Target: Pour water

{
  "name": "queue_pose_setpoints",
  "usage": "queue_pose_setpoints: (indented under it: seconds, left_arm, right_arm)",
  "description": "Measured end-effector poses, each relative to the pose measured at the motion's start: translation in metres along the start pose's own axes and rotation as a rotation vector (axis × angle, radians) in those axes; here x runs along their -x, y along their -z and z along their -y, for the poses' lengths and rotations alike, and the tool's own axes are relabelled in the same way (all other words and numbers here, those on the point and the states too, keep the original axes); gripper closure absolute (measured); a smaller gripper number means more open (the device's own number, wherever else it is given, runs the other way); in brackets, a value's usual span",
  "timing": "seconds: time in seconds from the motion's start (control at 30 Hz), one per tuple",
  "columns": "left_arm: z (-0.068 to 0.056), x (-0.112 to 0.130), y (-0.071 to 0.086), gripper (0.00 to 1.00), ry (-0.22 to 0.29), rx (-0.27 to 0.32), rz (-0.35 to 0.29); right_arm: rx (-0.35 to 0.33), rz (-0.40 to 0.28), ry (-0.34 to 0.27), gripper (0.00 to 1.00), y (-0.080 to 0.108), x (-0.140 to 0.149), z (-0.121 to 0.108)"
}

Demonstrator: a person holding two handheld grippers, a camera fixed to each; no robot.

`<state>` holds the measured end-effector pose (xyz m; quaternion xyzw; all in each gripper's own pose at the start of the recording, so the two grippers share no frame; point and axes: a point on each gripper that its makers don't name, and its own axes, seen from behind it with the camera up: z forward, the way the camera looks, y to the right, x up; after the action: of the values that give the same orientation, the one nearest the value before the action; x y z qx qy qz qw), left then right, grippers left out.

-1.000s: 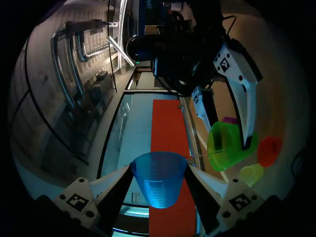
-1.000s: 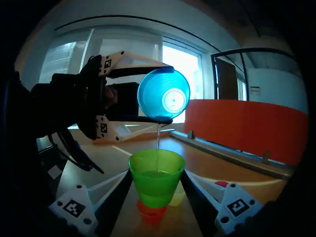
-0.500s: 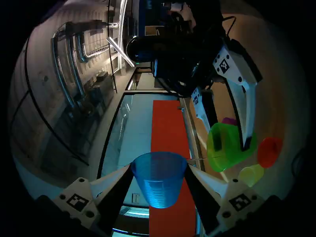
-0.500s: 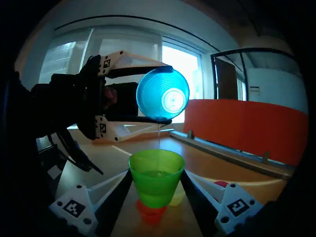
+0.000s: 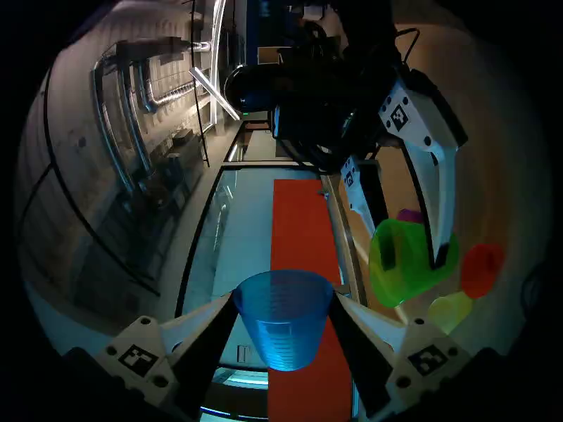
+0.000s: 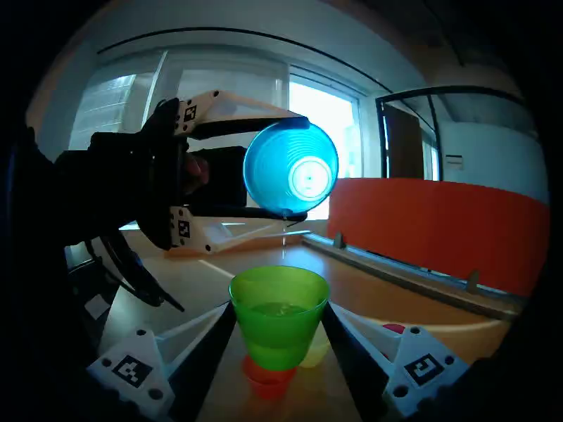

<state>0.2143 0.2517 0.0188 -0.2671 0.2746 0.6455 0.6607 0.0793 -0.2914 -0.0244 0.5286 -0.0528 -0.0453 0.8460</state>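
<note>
Hovering tipped, blue cup (image 6: 291, 166) leaves a gap above green cup (image 6: 279, 316).

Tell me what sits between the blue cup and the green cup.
Right gripper view: bare air between the tipped blue cup and the green cup below it, save perhaps a faint drip.

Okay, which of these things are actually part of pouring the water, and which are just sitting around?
In use:
- blue cup, tipped, held in the left gripper
- green cup, water in it, held in the right gripper

Lying about:
- orange cup
- yellow cup
- purple item, partly hidden behind the green cup
</note>
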Motion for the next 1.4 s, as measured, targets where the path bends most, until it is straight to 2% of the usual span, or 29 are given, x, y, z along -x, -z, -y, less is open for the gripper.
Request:
queue_pose_setpoints:
  seconds: [0.4,0.5,0.7,1.0,1.1,1.4]
  left_arm:
    - [0.003,0.002,-0.002,0.13,0.008,-0.001,0.001]
    - [0.001,0.004,-0.002,0.13,0.027,0.001,0.006]
    - [0.0,0.009,0.0,0.12,0.138,0.002,0.022]
    - [0.004,0.02,0.001,0.13,0.376,-0.012,0.038]
    - [0.005,0.024,0.001,0.13,0.424,-0.015,0.043]
    - [0.001,0.027,0.004,0.12,0.481,-0.006,0.049]
  right_arm:
    - [0.001,-0.003,0.002,0.12,0.001,-0.003,0.0]
    - [0.002,-0.003,0.003,0.12,0.001,-0.003,0.0]
    - [0.001,-0.003,0.003,0.12,0.0,-0.004,0.0]
    - [0.005,-0.007,0.004,0.12,0.0,-0.006,0.001]
    - [0.006,-0.01,0.004,0.12,0.0,-0.007,0.001]
    - [0.012,-0.015,0.006,0.12,0.002,-0.008,-0.001]
